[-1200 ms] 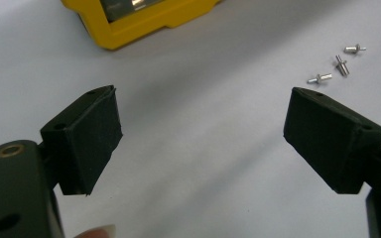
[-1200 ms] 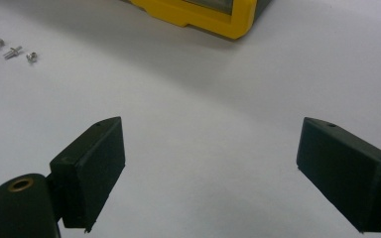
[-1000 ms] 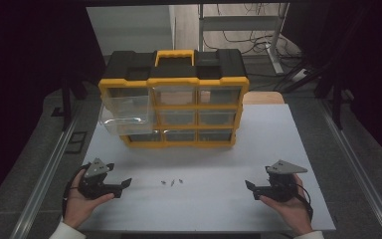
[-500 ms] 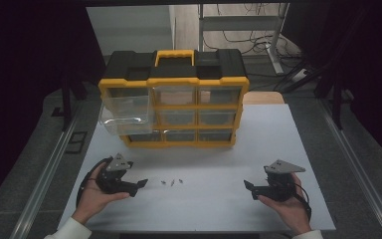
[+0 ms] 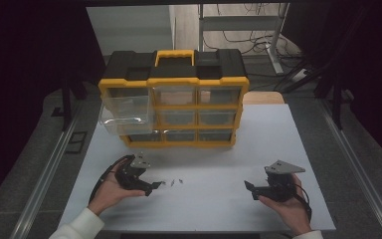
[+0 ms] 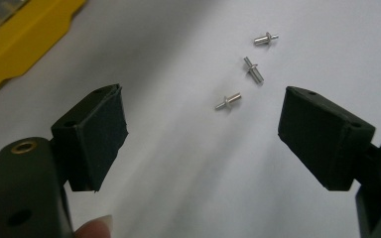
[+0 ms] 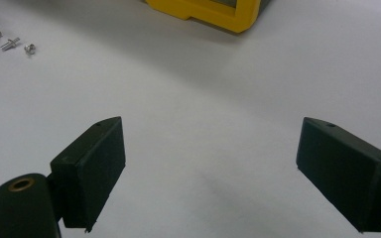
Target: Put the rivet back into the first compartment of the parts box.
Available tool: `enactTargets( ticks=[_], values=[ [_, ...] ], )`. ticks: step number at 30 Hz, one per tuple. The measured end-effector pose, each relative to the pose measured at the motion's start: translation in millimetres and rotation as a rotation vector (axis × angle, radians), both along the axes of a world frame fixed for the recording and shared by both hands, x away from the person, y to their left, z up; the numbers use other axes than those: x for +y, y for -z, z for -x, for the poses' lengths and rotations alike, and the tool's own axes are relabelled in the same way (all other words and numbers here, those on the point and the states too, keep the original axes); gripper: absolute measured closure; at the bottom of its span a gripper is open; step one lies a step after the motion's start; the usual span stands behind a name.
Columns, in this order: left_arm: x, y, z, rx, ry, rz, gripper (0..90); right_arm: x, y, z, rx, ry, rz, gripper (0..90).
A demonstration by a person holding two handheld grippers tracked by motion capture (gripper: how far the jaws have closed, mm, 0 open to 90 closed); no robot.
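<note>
Rivets (image 6: 228,101): three small metal pins lying loose on the white table (image 5: 219,209), in front of the yellow organizer (image 5: 174,107), roughly level with its middle column and well apart from it. We call them rivets, but they're tiny in the high view, so they could be some other headed pin.

Left gripper (image 6: 203,134) sits just short of them, jaws spread wide, nothing held. In the left gripper view the nearest rivet lies between the jaw tips and slightly ahead; the other two (image 6: 253,69) (image 6: 265,38) lie farther along, near each other but not touching.

Right gripper (image 7: 211,168) is parked off to the organizer's right-front side, jaws also wide apart and empty, well clear of the rivets.

Handling, our read: light, rigid, smooth metal, round shank, so they'll roll or skate on the table if nudged. Not fragile. We'd take the nearest one across the shank just beside the flange, jaws closing square to its axis, pads down to the table. Catching it end-on will likely flick it away.

Room: open table all round the rivets, nothing to snag. The organizer's one clear drawer (image 5: 124,112), upper left, stands pulled out and overhangs the table. We'd watch that edge on any lift toward it. The table's front edge is near the hands.
</note>
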State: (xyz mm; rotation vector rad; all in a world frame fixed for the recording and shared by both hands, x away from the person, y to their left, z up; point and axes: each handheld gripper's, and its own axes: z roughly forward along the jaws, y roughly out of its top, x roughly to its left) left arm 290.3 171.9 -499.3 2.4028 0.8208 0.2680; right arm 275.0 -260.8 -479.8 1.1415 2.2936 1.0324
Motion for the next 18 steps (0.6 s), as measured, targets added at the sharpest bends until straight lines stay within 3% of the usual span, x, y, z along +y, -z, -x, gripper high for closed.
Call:
enactTargets(
  ticks=[10,14,18],
  values=[
    [-21.6,15.4,-14.0,0.045,0.061,-0.054,25.8,-2.0,-0.6,0.9,-0.007,0.020,0.000,12.2],
    [-25.0,19.6,-14.7,0.053,0.086,-0.097,35.1,-2.6,-0.8,1.3,-0.007,0.024,0.002,12.2],
    [-28.2,21.1,-13.5,0.053,0.079,-0.114,47.1,-2.3,-0.5,1.4,-0.007,0.025,0.008,12.2]
  ],
)
